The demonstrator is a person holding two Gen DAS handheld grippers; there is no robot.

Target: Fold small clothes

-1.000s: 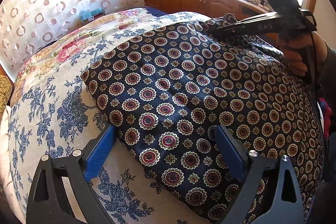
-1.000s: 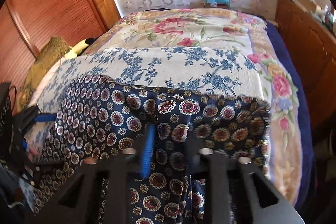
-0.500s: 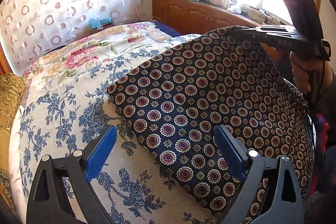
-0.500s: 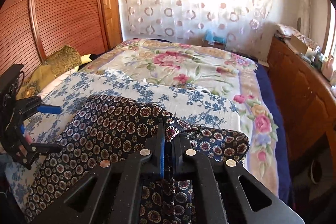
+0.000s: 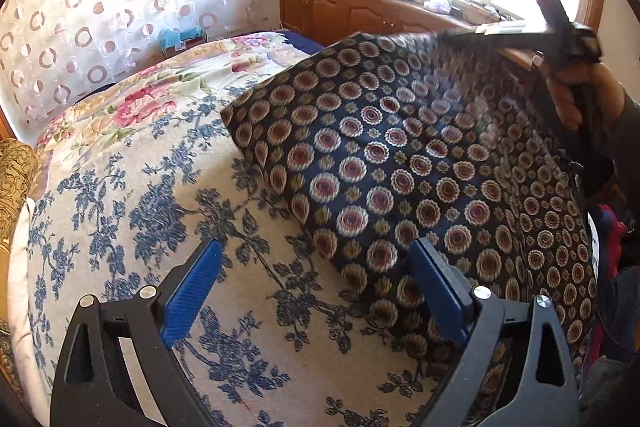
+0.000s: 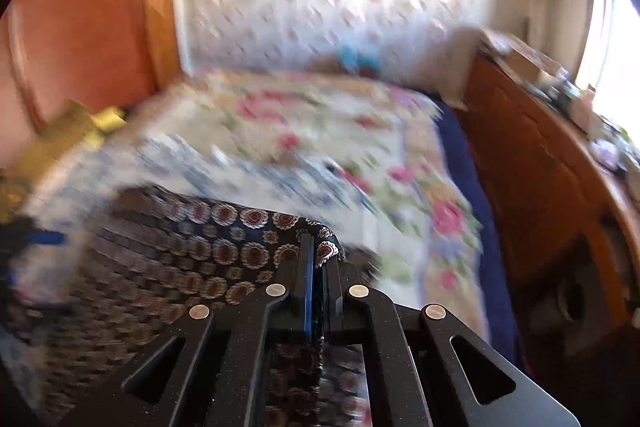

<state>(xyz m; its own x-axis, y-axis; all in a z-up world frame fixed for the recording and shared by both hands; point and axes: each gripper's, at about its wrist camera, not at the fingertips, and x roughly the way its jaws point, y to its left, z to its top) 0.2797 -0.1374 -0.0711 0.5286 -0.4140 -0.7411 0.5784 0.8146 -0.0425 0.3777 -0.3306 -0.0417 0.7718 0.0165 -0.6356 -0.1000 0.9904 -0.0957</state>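
Fabric is rising off the bed: we are pinching a corner of the navy medallion-print cloth [image 6: 224,255] in our right gripper [image 6: 318,255], pads opening slightly yet pressing it. Our left gripper [image 5: 316,291] is hovering wide and empty over the blue floral bedspread [image 5: 132,211], beside the cloth's lower edge.

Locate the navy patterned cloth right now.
Navy patterned cloth: right side of left wrist view, lifted off the blue floral sheet by the right gripper.
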